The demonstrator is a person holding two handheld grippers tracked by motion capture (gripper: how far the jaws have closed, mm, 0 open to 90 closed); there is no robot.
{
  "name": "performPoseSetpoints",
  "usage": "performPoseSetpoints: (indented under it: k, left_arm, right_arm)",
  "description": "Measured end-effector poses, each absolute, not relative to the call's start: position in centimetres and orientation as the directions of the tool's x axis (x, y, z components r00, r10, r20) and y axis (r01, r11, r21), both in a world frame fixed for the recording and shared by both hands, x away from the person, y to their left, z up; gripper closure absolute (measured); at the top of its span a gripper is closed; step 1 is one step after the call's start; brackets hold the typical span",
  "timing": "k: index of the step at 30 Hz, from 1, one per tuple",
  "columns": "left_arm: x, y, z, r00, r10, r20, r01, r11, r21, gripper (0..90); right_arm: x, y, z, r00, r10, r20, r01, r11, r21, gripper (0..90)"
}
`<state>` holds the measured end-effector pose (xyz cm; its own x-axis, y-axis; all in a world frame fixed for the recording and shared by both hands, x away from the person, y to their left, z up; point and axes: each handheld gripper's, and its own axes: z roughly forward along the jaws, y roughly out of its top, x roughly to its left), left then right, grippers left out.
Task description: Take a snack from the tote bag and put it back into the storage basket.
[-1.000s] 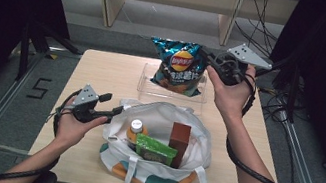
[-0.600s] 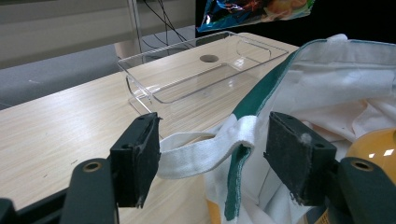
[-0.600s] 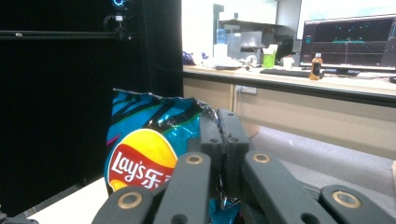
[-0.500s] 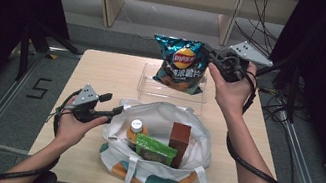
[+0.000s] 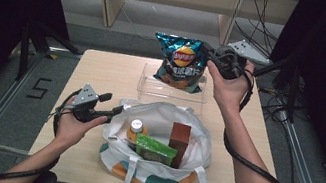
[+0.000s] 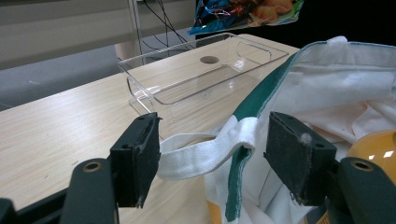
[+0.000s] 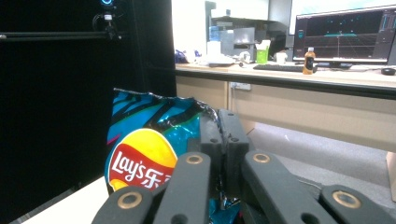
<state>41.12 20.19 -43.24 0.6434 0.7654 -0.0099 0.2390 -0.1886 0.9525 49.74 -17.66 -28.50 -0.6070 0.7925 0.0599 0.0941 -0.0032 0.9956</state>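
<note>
A blue Lay's chip bag [image 5: 182, 62] hangs over the clear plastic tray [image 5: 148, 85], held by its upper right edge. My right gripper [image 5: 210, 53] is shut on that edge; in the right gripper view the jaws pinch the chip bag [image 7: 144, 149] at the gripper [image 7: 218, 140]. The white tote bag [image 5: 163, 122] with green trim lies on the table's near half, holding an orange bottle [image 5: 135, 131], a green packet [image 5: 155, 149] and a brown box [image 5: 179, 138]. My left gripper [image 5: 115, 105] is open at the tote's left rim; the gripper [image 6: 208, 154] straddles the white handle strap [image 6: 205, 154].
The wooden table [image 5: 103, 76] has bare surface at its left and far left. The clear tray [image 6: 201, 74] sits past the tote. Shelving legs and cables stand behind the table. A desk with monitor [image 7: 341, 30] shows far off in the right gripper view.
The right gripper has lifted the chip bag slightly higher over the tray. The left gripper stays at the tote's rim.
</note>
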Motion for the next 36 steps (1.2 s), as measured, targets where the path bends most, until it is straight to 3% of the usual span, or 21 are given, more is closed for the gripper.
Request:
performPoseSetpoints:
  k: [36]
  left_arm:
    - [41.2,20.1,-43.4,0.647,0.762,-0.013,0.243,-0.190,0.951,34.3]
  right_arm:
    - [52.6,-16.7,-29.5,-0.581,0.809,0.091,0.131,-0.017,0.991,90.0]
